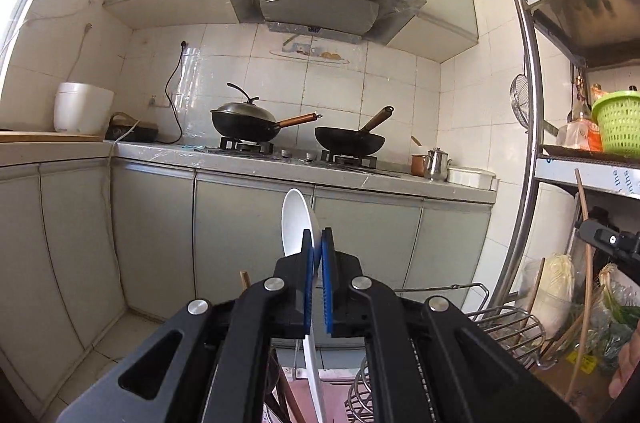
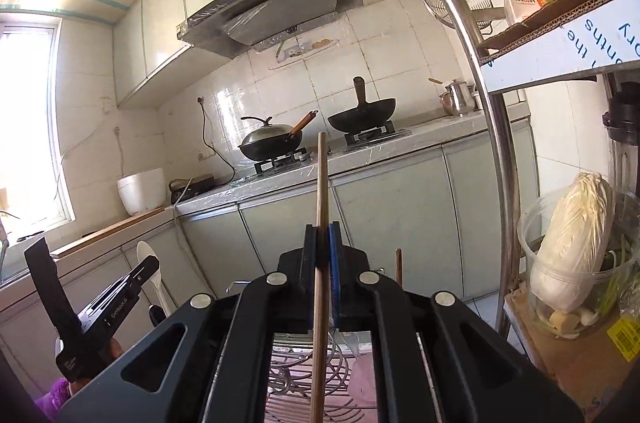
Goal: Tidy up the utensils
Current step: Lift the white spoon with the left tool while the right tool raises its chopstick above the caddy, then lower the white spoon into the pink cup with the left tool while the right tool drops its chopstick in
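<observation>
White spoon [image 1: 298, 223]: clamped upright in left gripper [image 1: 318, 243], jaws closed on its handle. Wooden chopstick [image 2: 321, 223]: pinched likewise by right gripper [image 2: 322, 243]. Step: carrying both above wire rack [image 1: 508, 327]. Next, likely: a holder to slot them into

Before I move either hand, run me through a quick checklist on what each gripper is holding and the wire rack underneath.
1. Left gripper shut on the white spoon: ok, the blue pads clamp it just below the bowl.
2. Right gripper shut on the wooden chopstick: ok, held about mid-length, standing upright.
3. Spoon clear of the wire rack: ok at the bowl end; the handle's lower end runs out of frame, cannot tell.
4. Chopstick's lower end clear of the rack: cannot tell, it runs out of frame.
5. Gap between the two grippers: ok, apart in the right wrist view.
6. Where the utensils should go: cannot tell, no holder identified.
</observation>
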Available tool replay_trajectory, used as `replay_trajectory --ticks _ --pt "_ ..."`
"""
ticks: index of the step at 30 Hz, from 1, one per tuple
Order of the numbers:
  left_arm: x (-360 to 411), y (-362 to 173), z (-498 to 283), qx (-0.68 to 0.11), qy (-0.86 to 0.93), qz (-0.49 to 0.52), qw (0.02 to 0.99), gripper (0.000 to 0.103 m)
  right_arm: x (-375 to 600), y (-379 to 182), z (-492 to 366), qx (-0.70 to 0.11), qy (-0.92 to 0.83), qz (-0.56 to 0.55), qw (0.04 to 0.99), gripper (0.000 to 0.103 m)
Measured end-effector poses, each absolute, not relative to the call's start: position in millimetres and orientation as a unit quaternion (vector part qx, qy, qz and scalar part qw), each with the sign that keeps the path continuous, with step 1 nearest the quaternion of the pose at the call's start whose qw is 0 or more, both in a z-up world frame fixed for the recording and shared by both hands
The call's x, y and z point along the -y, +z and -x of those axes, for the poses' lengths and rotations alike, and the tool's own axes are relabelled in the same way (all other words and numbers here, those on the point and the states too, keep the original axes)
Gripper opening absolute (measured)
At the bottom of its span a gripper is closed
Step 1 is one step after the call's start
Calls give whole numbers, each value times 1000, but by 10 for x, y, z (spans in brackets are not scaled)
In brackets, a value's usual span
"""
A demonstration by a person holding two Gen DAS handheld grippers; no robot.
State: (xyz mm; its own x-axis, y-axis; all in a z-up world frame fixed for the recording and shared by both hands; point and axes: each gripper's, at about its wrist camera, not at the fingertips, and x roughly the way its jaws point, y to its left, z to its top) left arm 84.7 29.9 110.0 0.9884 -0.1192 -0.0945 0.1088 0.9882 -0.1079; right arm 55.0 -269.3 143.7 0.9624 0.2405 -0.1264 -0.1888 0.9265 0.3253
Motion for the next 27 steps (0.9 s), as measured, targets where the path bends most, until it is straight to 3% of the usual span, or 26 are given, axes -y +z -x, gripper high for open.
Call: replay_trajectory --ticks 27 --pt "-366 305 -858 -93 -57 36 993 4 2476 1488 -731 47 60 -46 996 6"
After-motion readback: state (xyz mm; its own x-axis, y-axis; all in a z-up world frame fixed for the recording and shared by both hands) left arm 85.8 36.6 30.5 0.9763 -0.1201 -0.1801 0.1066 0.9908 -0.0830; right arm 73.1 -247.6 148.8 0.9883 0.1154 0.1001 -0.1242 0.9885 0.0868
